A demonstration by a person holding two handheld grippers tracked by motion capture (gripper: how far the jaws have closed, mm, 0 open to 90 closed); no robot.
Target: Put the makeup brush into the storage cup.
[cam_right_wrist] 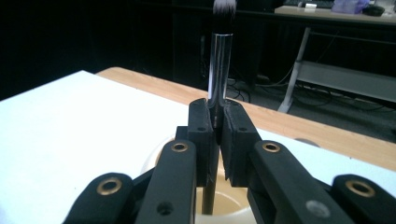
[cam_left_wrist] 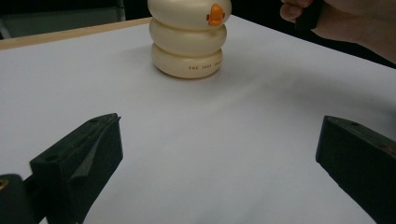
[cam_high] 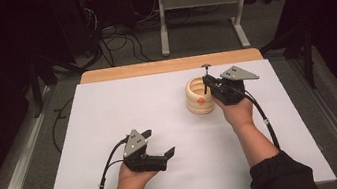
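A cream ribbed holder (cam_high: 199,97) with an orange mark (cam_left_wrist: 215,14) stands on the white table top (cam_high: 123,111), right of the middle. My right gripper (cam_high: 208,84) is over the holder's rim, shut on a makeup brush (cam_right_wrist: 219,60) that stands upright with its bristles up. In the right gripper view the brush's dark handle runs down between the pads into the holder's mouth (cam_right_wrist: 219,205). My left gripper (cam_high: 159,143) lies low near the front of the table, open, with nothing between its jaws; the holder (cam_left_wrist: 189,39) stands well ahead of it.
The table top has a wooden strip (cam_high: 171,65) along its far edge. Beyond it stand a white desk frame (cam_high: 200,14) and floor cables (cam_high: 121,46). A metal rail (cam_high: 15,168) runs along the left side.
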